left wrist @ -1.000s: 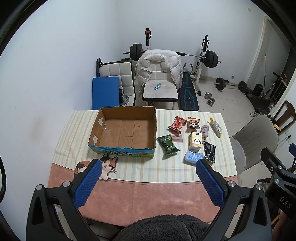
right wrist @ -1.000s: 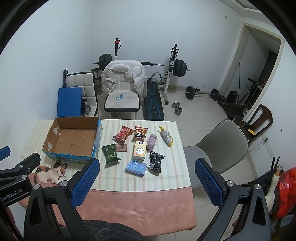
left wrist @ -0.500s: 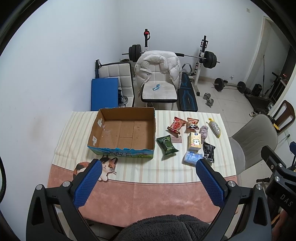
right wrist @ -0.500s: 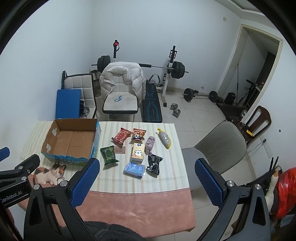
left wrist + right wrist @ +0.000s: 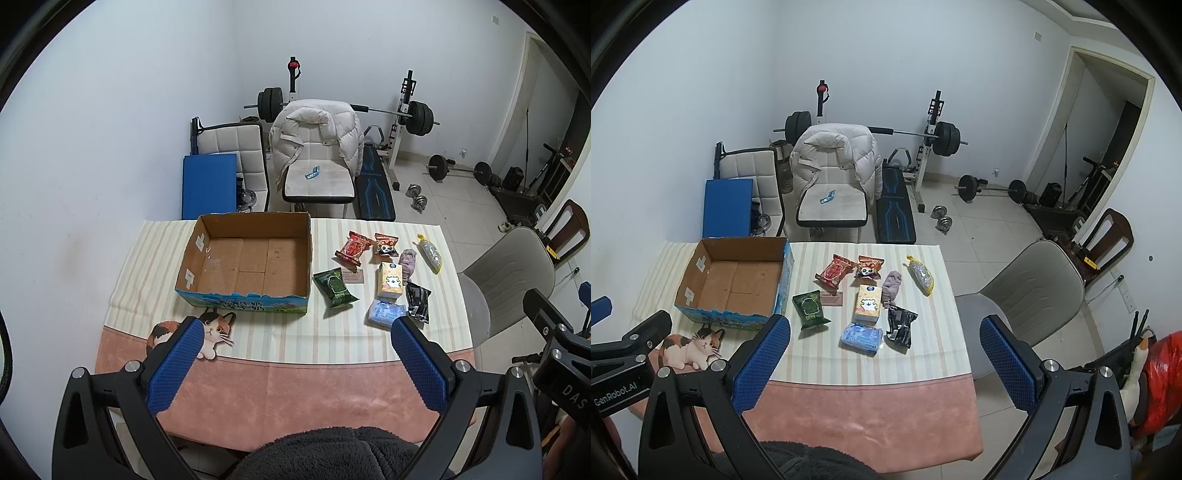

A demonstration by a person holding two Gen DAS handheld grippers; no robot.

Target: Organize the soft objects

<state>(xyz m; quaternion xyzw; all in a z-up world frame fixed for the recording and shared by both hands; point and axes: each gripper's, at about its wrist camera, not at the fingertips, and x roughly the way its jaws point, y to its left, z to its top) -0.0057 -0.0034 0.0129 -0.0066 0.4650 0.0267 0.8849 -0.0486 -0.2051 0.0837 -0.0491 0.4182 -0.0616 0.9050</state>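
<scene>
On the striped tablecloth point(image 5: 258, 338), at the left, sitting open-topped: a cardboard box point(image 5: 245, 264), nothing showing inside, with a cat picture point(image 5: 207, 332) lying just in front of it. Lying to the right of the box, in a loose cluster well apart from both claws: a green packet point(image 5: 334, 288), a red packet point(image 5: 352, 248), a panda snack bag point(image 5: 386, 244), a yellow tissue pack point(image 5: 389, 280), a grey cloth point(image 5: 408, 260), a blue packet point(image 5: 384, 312), a black pouch point(image 5: 418, 302) and a mesh bag point(image 5: 430, 253). Hovering above the near pink edge: left gripper point(image 5: 295, 362), spread wide and gripping nothing. Hanging further right: right gripper point(image 5: 884, 360), likewise spread wide, holding nothing. Standing beside the table's right edge: a grey chair point(image 5: 1030, 291).
</scene>
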